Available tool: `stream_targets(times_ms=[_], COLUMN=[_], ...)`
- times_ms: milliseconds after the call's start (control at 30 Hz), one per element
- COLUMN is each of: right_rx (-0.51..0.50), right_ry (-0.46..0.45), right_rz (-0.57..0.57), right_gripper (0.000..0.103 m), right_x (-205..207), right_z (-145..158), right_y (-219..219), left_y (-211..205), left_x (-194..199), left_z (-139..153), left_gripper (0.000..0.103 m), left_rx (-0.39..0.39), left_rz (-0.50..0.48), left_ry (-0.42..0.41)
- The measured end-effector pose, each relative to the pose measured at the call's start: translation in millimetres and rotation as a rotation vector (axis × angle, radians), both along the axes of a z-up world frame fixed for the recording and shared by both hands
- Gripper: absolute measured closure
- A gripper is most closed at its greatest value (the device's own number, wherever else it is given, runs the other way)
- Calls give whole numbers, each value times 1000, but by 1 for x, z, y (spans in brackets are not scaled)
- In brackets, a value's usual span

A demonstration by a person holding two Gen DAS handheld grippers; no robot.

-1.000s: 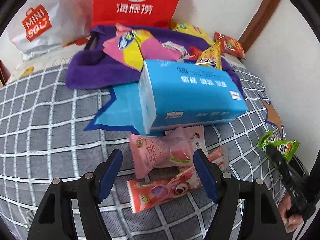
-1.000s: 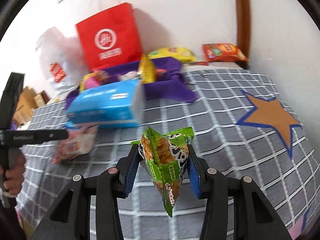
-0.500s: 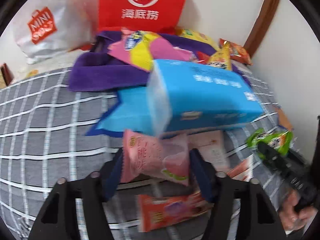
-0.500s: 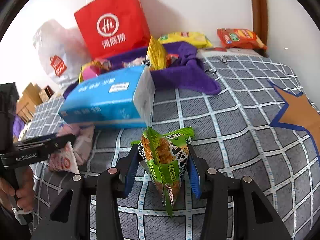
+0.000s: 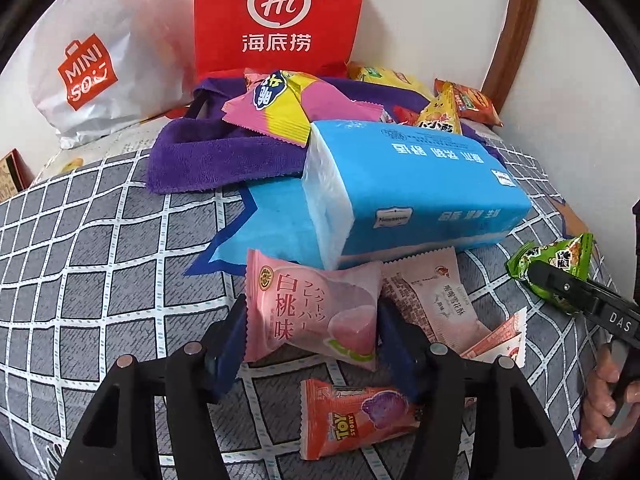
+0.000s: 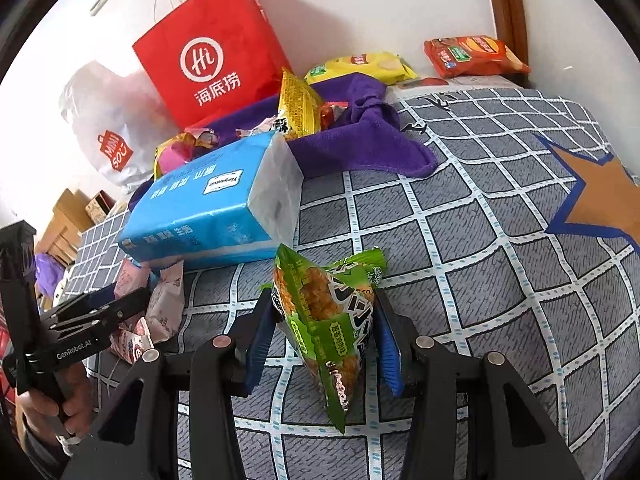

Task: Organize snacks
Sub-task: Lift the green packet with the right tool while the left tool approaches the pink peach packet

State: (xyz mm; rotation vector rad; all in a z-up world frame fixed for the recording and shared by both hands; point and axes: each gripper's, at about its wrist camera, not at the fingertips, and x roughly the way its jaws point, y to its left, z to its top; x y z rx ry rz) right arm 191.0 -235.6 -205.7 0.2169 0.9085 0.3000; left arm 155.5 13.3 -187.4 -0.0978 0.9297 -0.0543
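My left gripper [image 5: 312, 340] is shut on a pink peach-flavour snack packet [image 5: 310, 314], held just above the checked cloth. Below it lies an orange Toy Story snack [image 5: 356, 416], and a pale pink packet [image 5: 436, 300] lies to its right. My right gripper [image 6: 324, 340] is shut on a green snack packet [image 6: 324, 312], which also shows at the right edge of the left wrist view [image 5: 560, 264]. A purple cloth bag [image 5: 208, 156] at the back holds several snacks, among them a pink and yellow packet [image 5: 288, 108].
A blue tissue pack [image 5: 408, 184] lies between the grippers and the purple bag. A red paper bag [image 5: 276, 16] and a white Miniso bag [image 5: 88, 68] stand at the wall. Yellow [image 6: 360, 66] and orange chip bags [image 6: 472, 54] lie at the back right.
My left gripper moved forward and closed on the pink peach packet, lifting it off the cloth. My right gripper moved forward toward the tissue pack with the green packet still held.
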Motion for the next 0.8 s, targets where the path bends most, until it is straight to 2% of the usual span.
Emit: stream_targets(times_ms=[200, 800], right_rx=[10, -139], right_ry=[1, -12], right_rz=[-1, 4], right_gripper=[57, 55], right_x=[1, -1], right_z=[-1, 0], right_y=[-2, 14], left_y=[1, 0], left_x=[0, 0], left_z=[0, 0], left_gripper=[43, 38], left_rx=[-11, -17], left_rz=[0, -12], left_ry=[-3, -3])
